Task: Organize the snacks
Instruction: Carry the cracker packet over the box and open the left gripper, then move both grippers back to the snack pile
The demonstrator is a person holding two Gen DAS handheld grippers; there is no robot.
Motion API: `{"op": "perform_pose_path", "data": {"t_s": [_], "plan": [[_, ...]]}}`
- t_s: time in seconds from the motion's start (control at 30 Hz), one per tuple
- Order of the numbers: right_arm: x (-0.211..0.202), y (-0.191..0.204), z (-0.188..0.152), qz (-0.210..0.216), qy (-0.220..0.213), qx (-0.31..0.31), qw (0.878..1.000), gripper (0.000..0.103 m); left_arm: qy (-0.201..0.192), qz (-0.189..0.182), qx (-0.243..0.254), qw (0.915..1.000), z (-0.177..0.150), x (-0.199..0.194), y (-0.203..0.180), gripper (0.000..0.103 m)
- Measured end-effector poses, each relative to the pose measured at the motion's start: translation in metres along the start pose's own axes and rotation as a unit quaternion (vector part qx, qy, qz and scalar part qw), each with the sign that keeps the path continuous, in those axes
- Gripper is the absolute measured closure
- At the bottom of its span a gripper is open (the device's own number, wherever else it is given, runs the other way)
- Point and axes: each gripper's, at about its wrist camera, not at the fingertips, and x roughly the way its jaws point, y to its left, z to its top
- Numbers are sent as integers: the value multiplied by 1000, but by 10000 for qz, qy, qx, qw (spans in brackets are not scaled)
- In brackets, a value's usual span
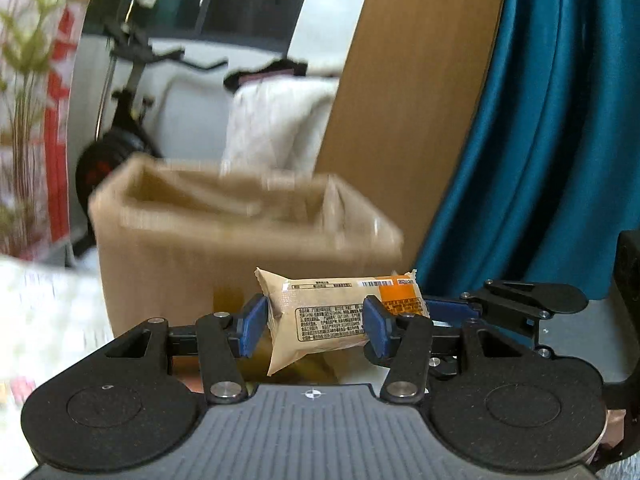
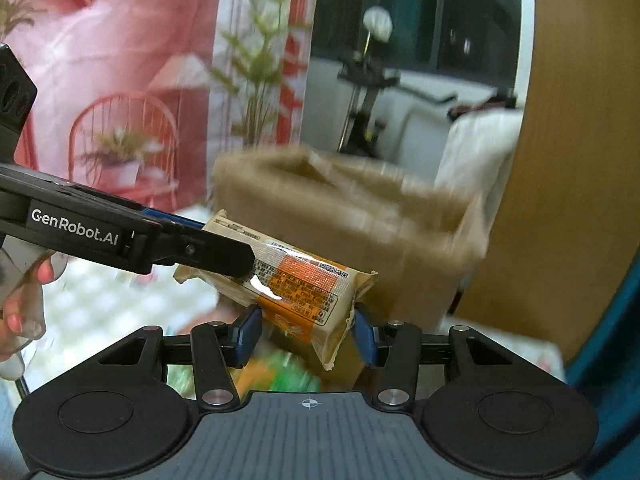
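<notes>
Both tongs, left (image 1: 316, 326) and right (image 2: 306, 334), clamp one snack packet (image 1: 336, 312).

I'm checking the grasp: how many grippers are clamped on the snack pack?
2. The left gripper holds the snack pack at its beige end; the right gripper holds its orange end, in front of the cardboard box.

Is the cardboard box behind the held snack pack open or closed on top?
Open: the cardboard box shows its inner walls from above, no flaps across. Contents cannot be told through blur.
</notes>
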Motion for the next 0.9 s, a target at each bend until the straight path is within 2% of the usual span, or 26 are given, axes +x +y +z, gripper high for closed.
{"op": "perform_pose_path", "data": {"t_s": [0.2, 0.33, 0.43, 0.57, 0.67, 0.73, 0.9], "plan": [[37, -29, 54, -200, -457, -188, 9986, 58, -267, 133, 3, 9996, 50, 37, 19, 48], [76, -43, 77, -117, -444, -8, 9989, 57, -253, 337, 20, 9991, 70, 58, 36, 48], [109, -43, 87, -199, -379, 154, 9990, 55, -207, 514, -243, 9982, 79, 70, 49, 47], [137, -28, 88, -418, -287, 341, 9981, 40, -202, 801, -309, 9961, 76, 75, 55, 40], [136, -26, 79, -375, -377, 502, 9973, 38, -226, 893, -274, 9954, 69, 66, 61, 30], [130, -31, 71, -370, -429, 552, 9969, 37, -226, 1063, -279, 9937, 67, 59, 66, 30], [96, -68, 47, -222, -671, 1185, 9904, 37, -261, 1356, -494, 9892, 56, 26, 75, 30]]}}
